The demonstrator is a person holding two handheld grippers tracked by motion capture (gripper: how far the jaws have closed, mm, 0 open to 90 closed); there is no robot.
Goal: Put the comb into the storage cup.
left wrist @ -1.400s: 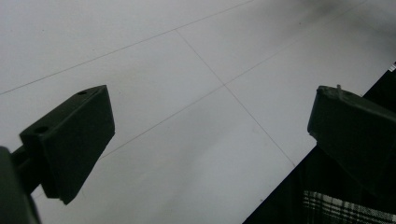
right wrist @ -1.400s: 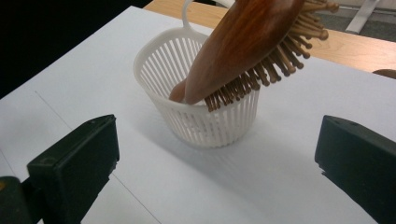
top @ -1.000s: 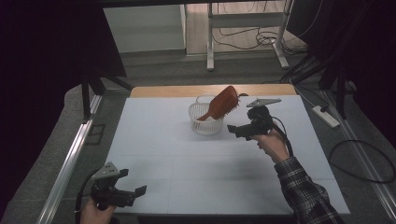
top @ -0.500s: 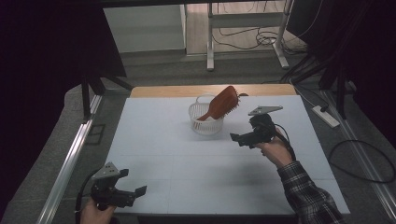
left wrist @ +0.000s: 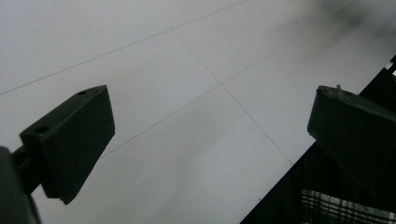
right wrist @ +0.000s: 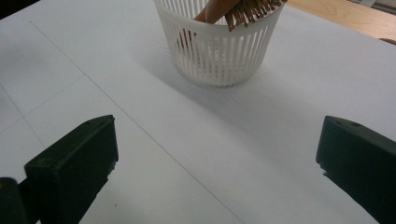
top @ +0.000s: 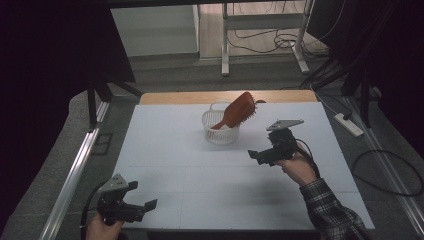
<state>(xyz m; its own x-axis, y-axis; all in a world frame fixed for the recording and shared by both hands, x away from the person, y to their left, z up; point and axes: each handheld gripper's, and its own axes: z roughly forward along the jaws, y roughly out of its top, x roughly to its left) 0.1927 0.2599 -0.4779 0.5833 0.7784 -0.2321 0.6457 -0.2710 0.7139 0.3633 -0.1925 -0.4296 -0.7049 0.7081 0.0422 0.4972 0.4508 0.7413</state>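
The left tongs (top: 131, 207) are idling at the bench's (top: 165, 150) near left corner, spread and empty. Mid-bench, the brush (top: 239, 110) is leaning handle-down in the basket (top: 220, 131). The right tongs (top: 261, 155) are hanging just right of it, spread and empty. Pulling away is best done level and clear of the rim. The handle's foot is lying hidden behind the slats.

You wear a dark plaid sleeve (top: 332, 212) on your right arm, and both black grippers carry grey three-cornered plates and trailing black cables.
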